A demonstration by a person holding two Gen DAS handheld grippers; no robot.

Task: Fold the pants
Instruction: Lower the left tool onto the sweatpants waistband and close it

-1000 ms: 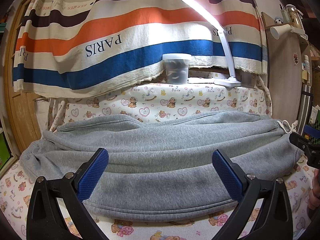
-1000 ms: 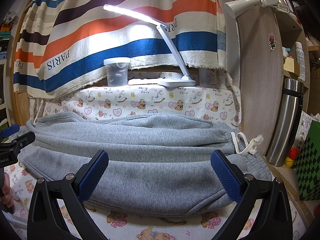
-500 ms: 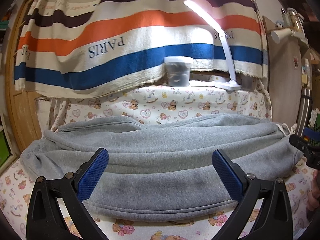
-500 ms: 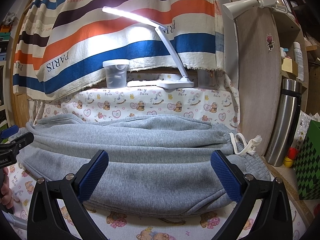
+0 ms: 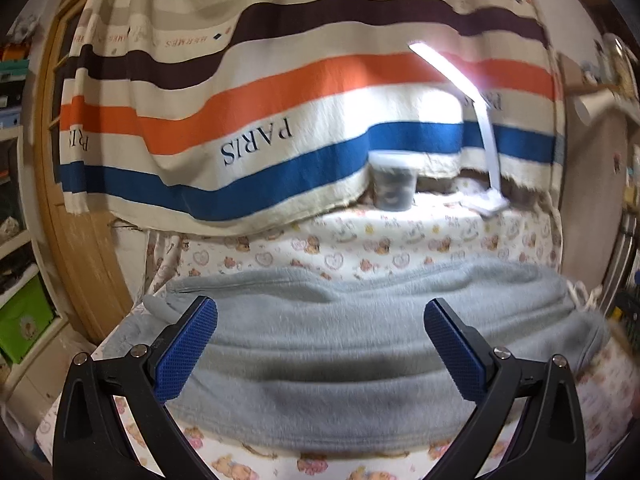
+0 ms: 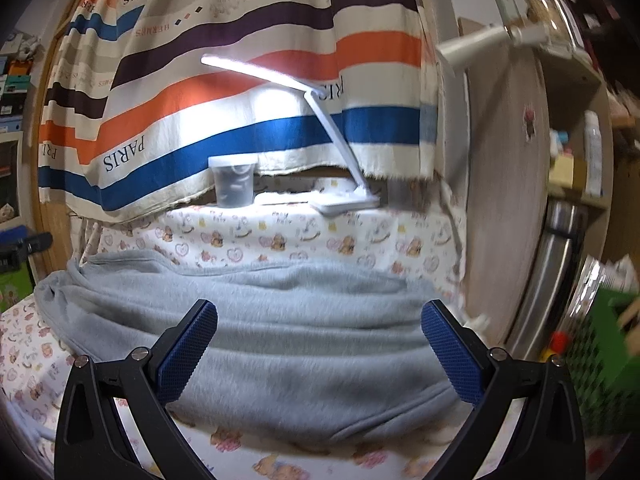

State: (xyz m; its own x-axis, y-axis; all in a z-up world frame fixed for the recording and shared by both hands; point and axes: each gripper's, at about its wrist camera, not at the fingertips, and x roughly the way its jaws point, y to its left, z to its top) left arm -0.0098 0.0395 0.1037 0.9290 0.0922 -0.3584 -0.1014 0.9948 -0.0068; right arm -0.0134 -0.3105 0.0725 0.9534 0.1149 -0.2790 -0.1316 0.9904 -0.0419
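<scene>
From the left wrist view, the left gripper (image 5: 320, 348) hangs with its jaws wide apart and empty above the grey pants (image 5: 360, 340), which lie folded lengthwise across a bear-print cloth (image 5: 400, 236), with a striped blanket (image 5: 280, 120), a lit desk lamp (image 5: 472, 92) and a plastic tub (image 5: 394, 180) behind. From the right wrist view, the right gripper (image 6: 320, 348) likewise has its jaws spread and holds nothing above the pants (image 6: 300, 340), whose near edge sits between the blue pads (image 6: 188, 350), while a steel flask (image 6: 548, 280) stands at the right.
</scene>
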